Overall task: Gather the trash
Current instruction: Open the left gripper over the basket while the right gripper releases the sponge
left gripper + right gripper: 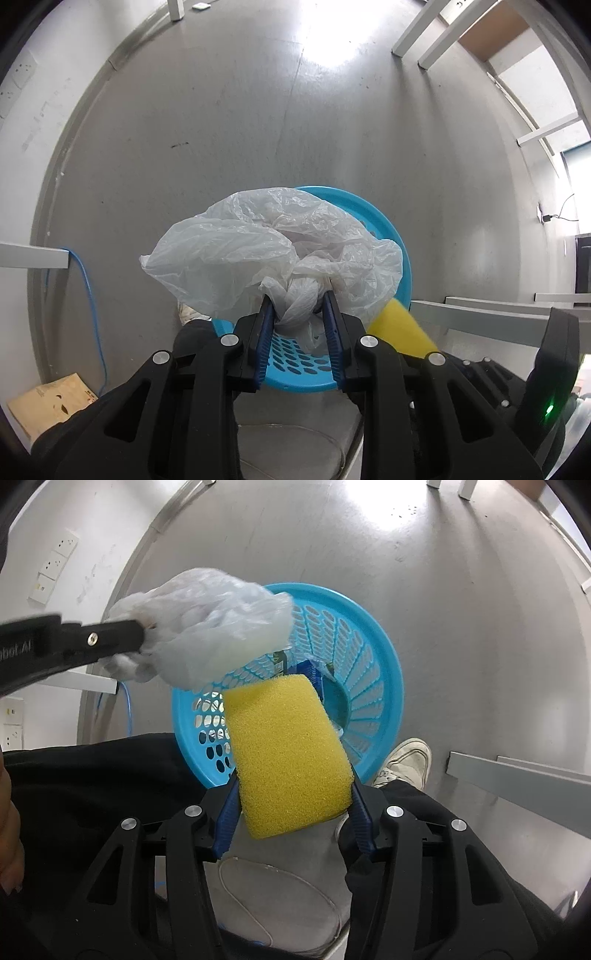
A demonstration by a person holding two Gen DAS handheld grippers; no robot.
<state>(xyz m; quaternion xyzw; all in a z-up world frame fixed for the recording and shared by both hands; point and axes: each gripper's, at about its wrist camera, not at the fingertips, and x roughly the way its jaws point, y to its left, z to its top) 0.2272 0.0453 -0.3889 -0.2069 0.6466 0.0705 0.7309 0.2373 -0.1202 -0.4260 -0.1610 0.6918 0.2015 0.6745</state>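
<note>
Hovering over the bin (384,672): left tongs (299,306) pinch the knotted bag (266,243) above the near-left rim, right tongs (295,797) clamp the sponge (288,753) above its middle; released here, the puffy bag could catch the rim and slide to the floor (221,110).

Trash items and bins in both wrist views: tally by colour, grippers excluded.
White/translucent: 1, the plastic bag, held by the left gripper over the basket
Yellow: 1, the sponge, held by the right gripper above the basket
Blue: 1, the basket, standing on the floor; some small items lie inside but are too hidden to count
Total: 3
</note>
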